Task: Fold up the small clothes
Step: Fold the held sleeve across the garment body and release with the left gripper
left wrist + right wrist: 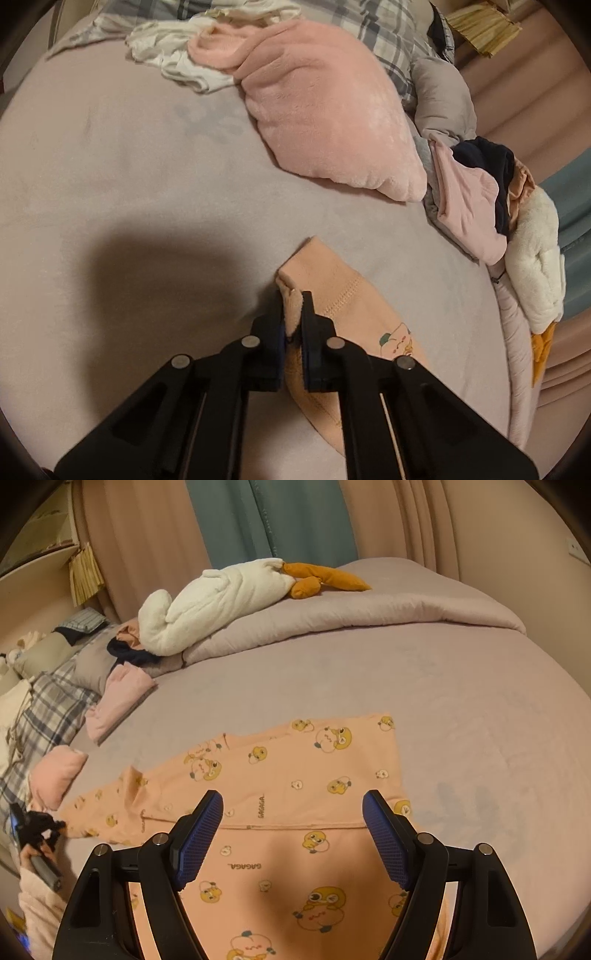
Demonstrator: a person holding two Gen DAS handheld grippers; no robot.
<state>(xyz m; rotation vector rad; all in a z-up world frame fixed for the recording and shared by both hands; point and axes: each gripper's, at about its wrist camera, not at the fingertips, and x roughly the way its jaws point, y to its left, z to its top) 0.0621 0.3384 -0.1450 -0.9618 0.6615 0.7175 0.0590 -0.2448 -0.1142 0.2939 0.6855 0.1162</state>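
Note:
A small peach shirt with yellow cartoon prints [295, 775] lies spread flat on the grey-pink bed. In the left wrist view my left gripper [293, 299] is shut on the cuff end of the shirt's sleeve [332, 288], which rests on the sheet. The same gripper shows in the right wrist view [35, 829] at the far left, at the sleeve tip. My right gripper [293, 801] is open and empty, hovering over the shirt's body near the front.
A pink fleece garment [325, 110] and white clothes [177, 55] lie at the bed's head, beside a plaid pillow [48, 709]. A white goose plush [221, 598] lies on a folded duvet [369, 616]. Dark and pink clothes [476, 192] are piled at the bed's edge.

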